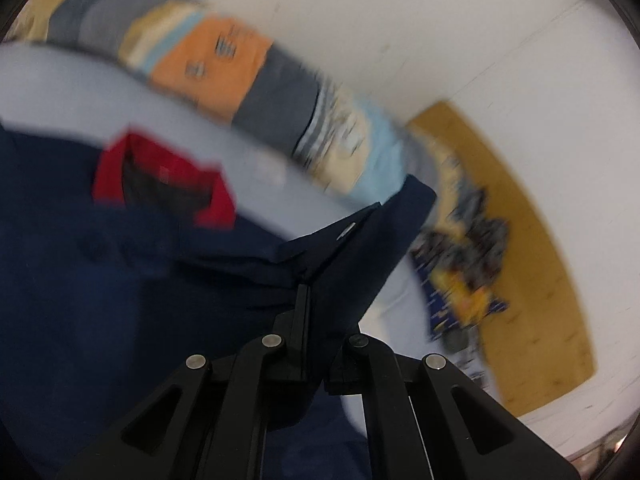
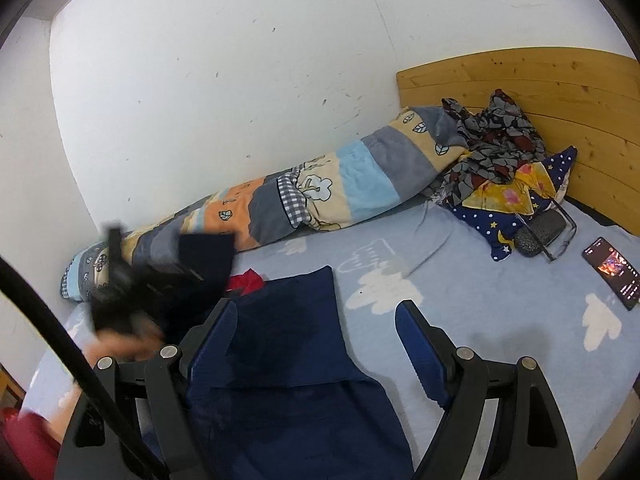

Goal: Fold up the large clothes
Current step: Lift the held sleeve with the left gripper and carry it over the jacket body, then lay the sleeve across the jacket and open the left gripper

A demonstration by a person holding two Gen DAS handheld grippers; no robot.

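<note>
Left hand-held gripper (image 1: 310, 280) pinching navy shirt (image 1: 120, 300), right hand-held gripper (image 2: 316, 316) spread

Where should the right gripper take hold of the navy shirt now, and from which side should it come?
Probably the near right edge of the navy shirt, where the cloth lies flat on the bed sheet. The open right gripper hangs above it; come from the right side, low, and slide one finger under the edge. The left gripper holds a sleeve.

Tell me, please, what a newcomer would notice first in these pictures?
First the navy shirt with a red collar, spread on the pale blue bed; the left claw pinches one edge of it. Then the colourful rolled quilt along the white wall, and the lit phone at the right.
</note>
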